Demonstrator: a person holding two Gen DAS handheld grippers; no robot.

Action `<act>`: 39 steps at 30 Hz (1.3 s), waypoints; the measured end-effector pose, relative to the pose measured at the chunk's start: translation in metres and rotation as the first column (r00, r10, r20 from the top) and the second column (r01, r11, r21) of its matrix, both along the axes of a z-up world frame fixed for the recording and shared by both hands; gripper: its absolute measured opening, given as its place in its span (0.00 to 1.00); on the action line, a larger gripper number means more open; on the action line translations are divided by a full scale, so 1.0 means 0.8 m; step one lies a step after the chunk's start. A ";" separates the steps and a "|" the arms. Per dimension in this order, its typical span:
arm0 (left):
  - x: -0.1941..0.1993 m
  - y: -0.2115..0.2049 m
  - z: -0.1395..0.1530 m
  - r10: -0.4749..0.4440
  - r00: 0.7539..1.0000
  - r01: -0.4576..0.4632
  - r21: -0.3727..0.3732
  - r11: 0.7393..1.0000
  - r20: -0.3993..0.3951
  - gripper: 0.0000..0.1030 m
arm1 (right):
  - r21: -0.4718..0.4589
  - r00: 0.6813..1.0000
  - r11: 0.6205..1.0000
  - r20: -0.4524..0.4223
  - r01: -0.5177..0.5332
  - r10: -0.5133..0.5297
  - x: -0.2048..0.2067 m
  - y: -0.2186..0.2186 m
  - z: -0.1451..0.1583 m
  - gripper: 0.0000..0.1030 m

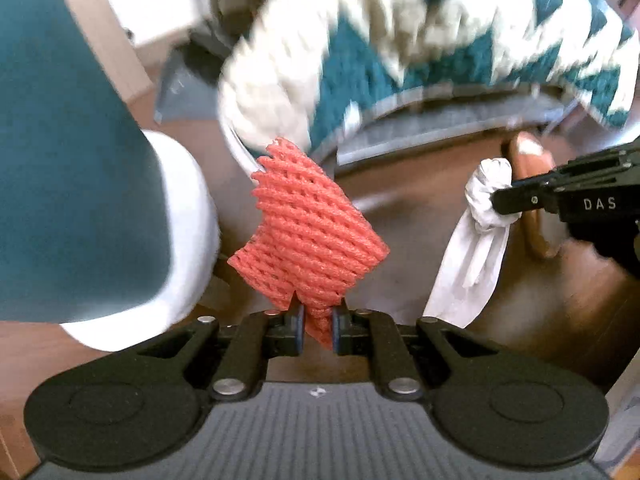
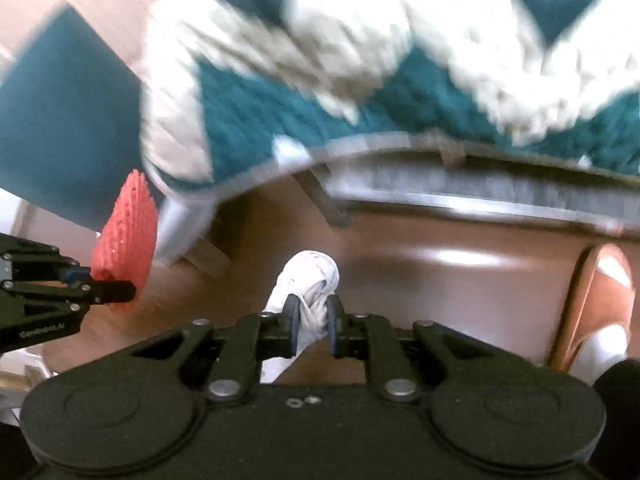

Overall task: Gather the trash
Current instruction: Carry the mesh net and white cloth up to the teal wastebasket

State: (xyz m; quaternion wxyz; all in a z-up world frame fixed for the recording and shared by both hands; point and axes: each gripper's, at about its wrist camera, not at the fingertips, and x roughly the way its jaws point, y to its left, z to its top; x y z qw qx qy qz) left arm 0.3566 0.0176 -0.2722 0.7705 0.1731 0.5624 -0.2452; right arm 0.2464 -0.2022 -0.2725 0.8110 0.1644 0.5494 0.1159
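Observation:
My left gripper (image 1: 318, 328) is shut on a red foam fruit net (image 1: 312, 232), which stands up from the fingers above the brown floor. The net also shows at the left of the right wrist view (image 2: 126, 236), pinched by the left gripper (image 2: 108, 284). My right gripper (image 2: 314, 330) is shut on a crumpled white tissue (image 2: 310, 280). In the left wrist view the tissue (image 1: 478, 236) hangs down from the right gripper (image 1: 502, 202) at the right edge.
A teal and white zigzag blanket (image 1: 400, 40) hangs over a grey bed frame (image 2: 460, 192) ahead. A teal and white rounded object (image 1: 80, 160) is close on the left. A brown slipper (image 2: 600, 304) lies on the glossy wooden floor (image 2: 440, 264) at the right.

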 end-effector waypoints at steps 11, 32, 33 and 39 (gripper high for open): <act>-0.043 0.036 0.161 0.203 0.963 -0.170 -0.187 0.968 0.179 0.12 | 0.001 0.946 0.998 0.320 -0.058 0.055 0.015 -0.001 0.210 0.12; 0.050 0.181 0.272 0.518 0.811 -0.419 -0.346 0.839 0.274 0.12 | -0.117 0.772 0.976 0.598 -0.183 0.216 0.168 0.187 0.378 0.13; 0.058 0.189 0.267 0.531 0.805 -0.434 -0.348 0.831 0.263 0.12 | -0.122 0.776 0.975 0.590 -0.186 0.222 0.174 0.195 0.372 0.13; 0.088 0.210 0.223 0.581 0.791 -0.502 -0.339 0.796 0.193 0.12 | -0.194 0.798 0.955 0.526 -0.224 0.294 0.199 0.239 0.325 0.13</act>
